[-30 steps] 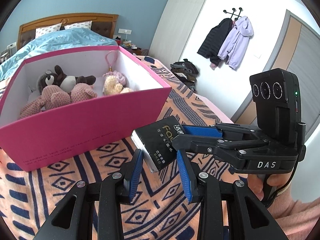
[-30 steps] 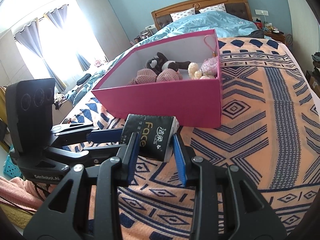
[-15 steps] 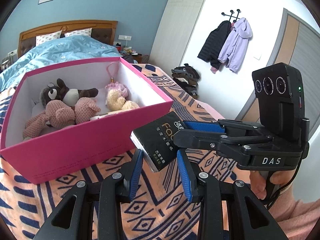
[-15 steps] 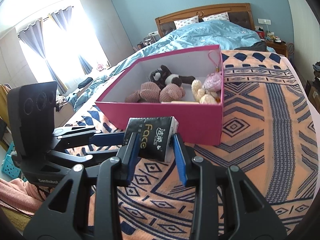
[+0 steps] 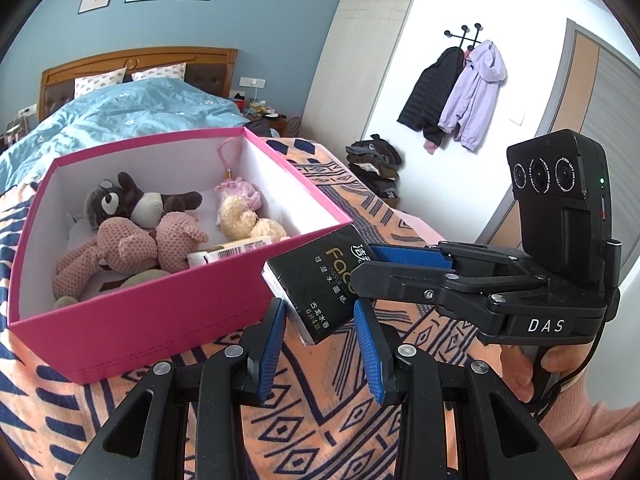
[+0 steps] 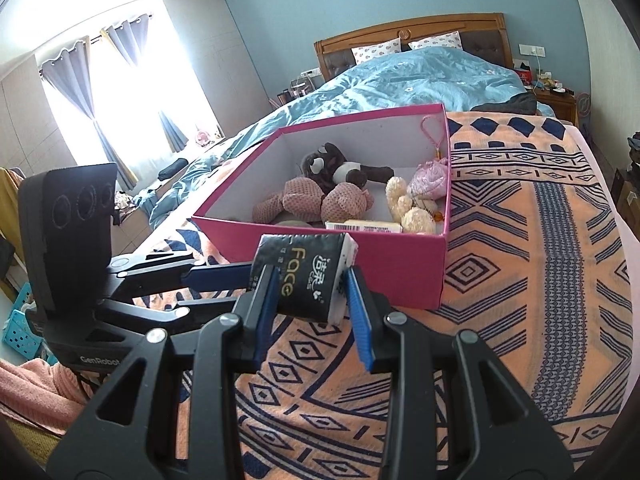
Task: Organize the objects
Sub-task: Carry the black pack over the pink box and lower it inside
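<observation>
One tissue pack point(image 5: 316, 284), above the patterned bedspread point(image 5: 320, 408), is pinched by the right tool point(image 6: 310, 277); left tool point(image 5: 319, 306) unclear.

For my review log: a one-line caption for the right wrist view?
Right gripper holds black tissue pack before pink box of plush toys.

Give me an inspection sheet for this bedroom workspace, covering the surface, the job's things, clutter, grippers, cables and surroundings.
Surface: patterned orange and navy blanket on a bed.
Job's things: black tissue pack held up at the near wall of the pink box; the box holds a brown plush, a pink knitted plush, a cream plush, a pink charm and a small labelled carton.
Clutter: clothes heap by the wall.
Grippers: right gripper shut on the pack; left gripper open around its end.
Cables: black lead below the right gripper's handle.
Surroundings: headboard, curtains, hanging jackets.
</observation>
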The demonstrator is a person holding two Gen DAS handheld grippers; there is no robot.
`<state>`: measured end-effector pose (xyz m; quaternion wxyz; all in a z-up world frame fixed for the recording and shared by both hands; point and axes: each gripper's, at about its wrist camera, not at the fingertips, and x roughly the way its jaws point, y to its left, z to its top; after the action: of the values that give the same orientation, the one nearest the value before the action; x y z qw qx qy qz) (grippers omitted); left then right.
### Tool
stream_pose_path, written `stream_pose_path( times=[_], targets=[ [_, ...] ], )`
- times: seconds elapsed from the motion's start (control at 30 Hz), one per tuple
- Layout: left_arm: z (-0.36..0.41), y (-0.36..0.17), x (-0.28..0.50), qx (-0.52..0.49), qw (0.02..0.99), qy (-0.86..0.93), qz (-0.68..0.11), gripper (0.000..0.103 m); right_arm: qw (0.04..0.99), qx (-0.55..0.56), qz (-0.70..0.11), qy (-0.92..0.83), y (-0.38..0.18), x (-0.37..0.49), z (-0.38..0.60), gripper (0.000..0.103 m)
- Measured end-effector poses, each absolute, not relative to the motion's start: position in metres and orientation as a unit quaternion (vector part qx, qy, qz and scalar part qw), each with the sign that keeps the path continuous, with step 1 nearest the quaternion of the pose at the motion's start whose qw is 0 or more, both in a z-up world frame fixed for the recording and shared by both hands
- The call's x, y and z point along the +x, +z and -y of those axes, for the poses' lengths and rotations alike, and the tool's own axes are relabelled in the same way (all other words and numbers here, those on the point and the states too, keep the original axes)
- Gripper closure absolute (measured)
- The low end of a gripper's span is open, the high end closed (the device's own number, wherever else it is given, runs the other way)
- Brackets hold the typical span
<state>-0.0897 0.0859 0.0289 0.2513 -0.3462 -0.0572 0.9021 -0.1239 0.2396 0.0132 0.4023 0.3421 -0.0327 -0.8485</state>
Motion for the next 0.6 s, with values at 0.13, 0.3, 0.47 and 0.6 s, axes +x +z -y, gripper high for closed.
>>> stream_pose_path(
  times=[0.13, 0.3, 0.47, 0.6],
  targets=[
    [-0.088, 0.032, -0.093, -0.344, 0.252, 0.903, 0.053, 0.068, 0.402, 0.339, 0.033, -0.85, 0.016, -0.127, -0.241, 0.065],
    [-0.088, 0.034, -0.098, -0.343, 0.252, 0.903, 0.052, 0.068, 0.401, 0.337, 0.034, -0.851, 0.019, -0.13, -0.241, 0.065],
    [-0.089, 0.037, -0.1, -0.341, 0.252, 0.904, 0.052, 0.068, 0.401, 0.335, 0.035, -0.852, 0.021, -0.132, -0.242, 0.065],
    [-0.089, 0.039, -0.102, -0.34, 0.253, 0.904, 0.052, 0.068, 0.4, 0.332, 0.034, -0.854, 0.024, -0.135, -0.242, 0.065]
  ],
)
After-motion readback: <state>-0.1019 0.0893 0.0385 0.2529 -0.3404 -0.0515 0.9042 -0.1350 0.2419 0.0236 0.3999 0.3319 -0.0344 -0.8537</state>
